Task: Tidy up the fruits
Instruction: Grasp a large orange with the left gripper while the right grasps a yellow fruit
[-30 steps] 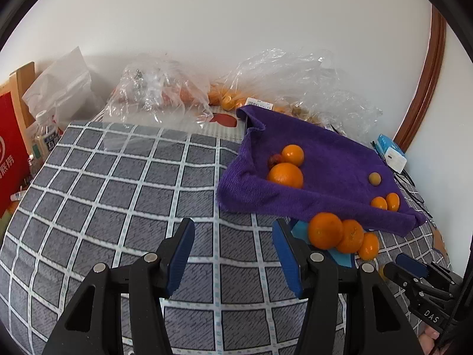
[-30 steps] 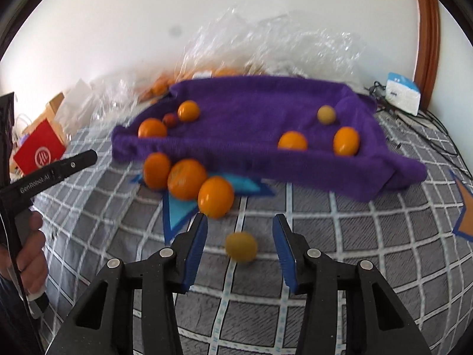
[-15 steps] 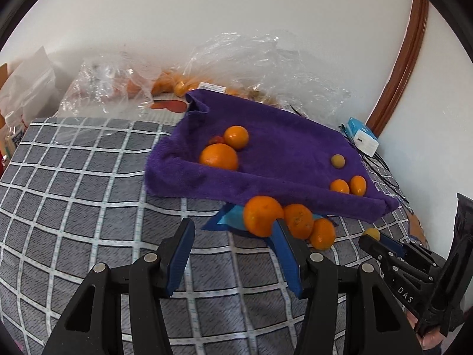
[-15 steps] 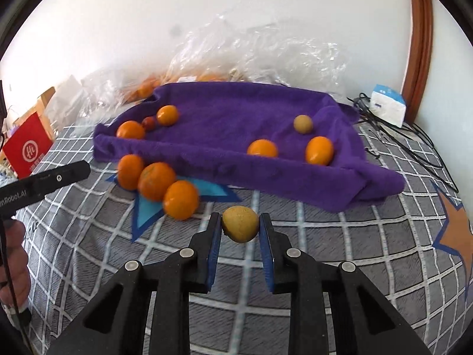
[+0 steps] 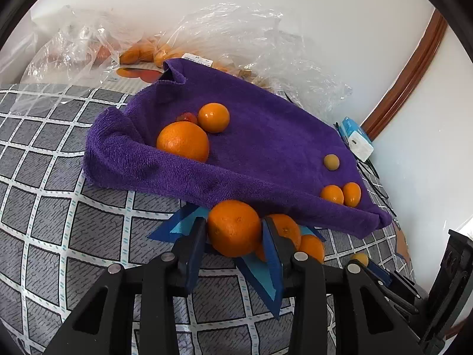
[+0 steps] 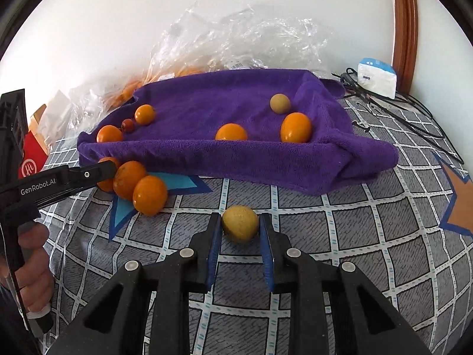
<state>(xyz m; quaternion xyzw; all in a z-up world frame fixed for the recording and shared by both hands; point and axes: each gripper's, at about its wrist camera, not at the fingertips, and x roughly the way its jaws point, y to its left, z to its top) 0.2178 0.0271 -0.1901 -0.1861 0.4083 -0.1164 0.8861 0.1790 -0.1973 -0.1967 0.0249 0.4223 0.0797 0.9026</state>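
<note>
Two handheld grippers work over a grey checked cloth beside a crumpled purple towel.

The left gripper has just been closing its jaws, with a large orange between them; its blue pads touch both sides of the fruit. This orange sits on the cloth at the towel's near edge, leftmost of a row of three. A second orange touches it on the right, and a third lies just beyond that.

The right gripper is clamped on a small yellow fruit, which sits on the cloth just short of the towel's near edge.

On the towel, in the left view, a big orange, a smaller one and a small red fruit cluster at the left. A tan ball and two small oranges lie at the right.

Clear plastic bags are heaped against the far wall. A hand grips the left tool's handle.
</note>
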